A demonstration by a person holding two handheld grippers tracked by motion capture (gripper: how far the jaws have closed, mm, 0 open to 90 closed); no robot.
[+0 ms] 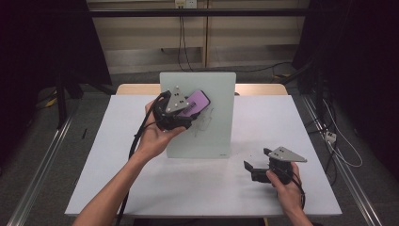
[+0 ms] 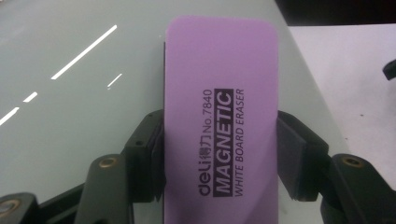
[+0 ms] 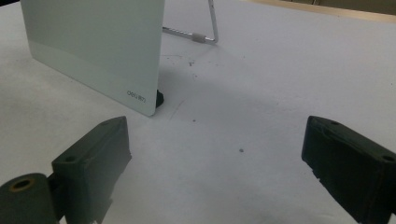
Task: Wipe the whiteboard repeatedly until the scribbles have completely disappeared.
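High view: white desk (image 1: 202, 188) with a pale glass whiteboard (image 1: 211, 136) propped upright near its far middle, faint pen scribbles (image 1: 203, 121) on its face. Left claw (image 1: 186, 113) raised against the board, pinching a purple magnetic whiteboard eraser (image 1: 198, 101) that lies flat on the board's upper left area, just above the scribbles. Left hand (image 1: 155, 136) wrapped round the gripper body, grey three-cornered plate on top, cable trailing down past the forearm. Right claw (image 1: 256, 162) low over the desk's near right part, well apart from the board, held in the right hand (image 1: 284, 186), pointing left toward the board's lower corner. Left gripper view: eraser (image 2: 219, 135) upright between the two black jaws, pads pressed on both long edges, printed label "MAGNETIC WHITE BOARD ERASER" readable along its length; greenish board surface (image 2: 84, 93) behind it with bright light reflections, white desk at the far right. Right gripper view: right claw (image 3: 215, 172) spread wide, nothing between the jaws, bare desk (image 3: 261, 93) beneath; board's lower corner (image 3: 107, 51) standing ahead on the left on a small black foot, its wire stand (image 3: 205, 37) behind.
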